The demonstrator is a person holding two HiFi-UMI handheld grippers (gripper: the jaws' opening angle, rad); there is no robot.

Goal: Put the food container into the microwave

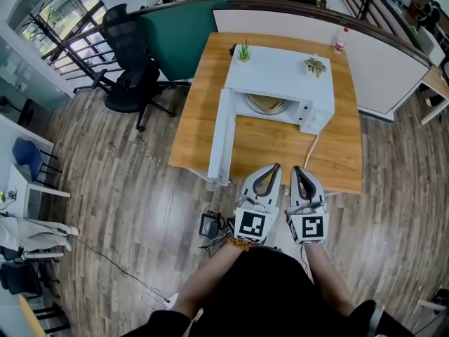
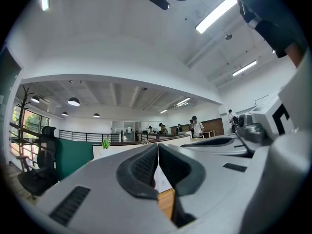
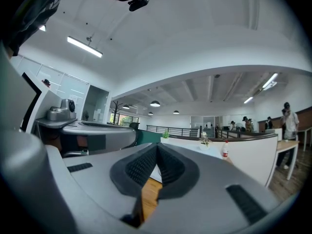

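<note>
Left gripper (image 1: 275, 168) (image 2: 157, 148) and right gripper (image 1: 297, 169) (image 3: 157, 148) were side by side over the table's (image 1: 273, 149) near edge, jaws pressed together, nothing in either. The microwave (image 1: 280, 72) sat farther back with its door (image 1: 221, 135) swung open to the left. A round tan container (image 1: 266, 104) lay inside.

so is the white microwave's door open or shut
Open: the white microwave has its door swung out to the left, leaving the inside exposed.

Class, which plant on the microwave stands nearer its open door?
The bright green plant, at the open door end; the paler plant stands opposite.
</note>
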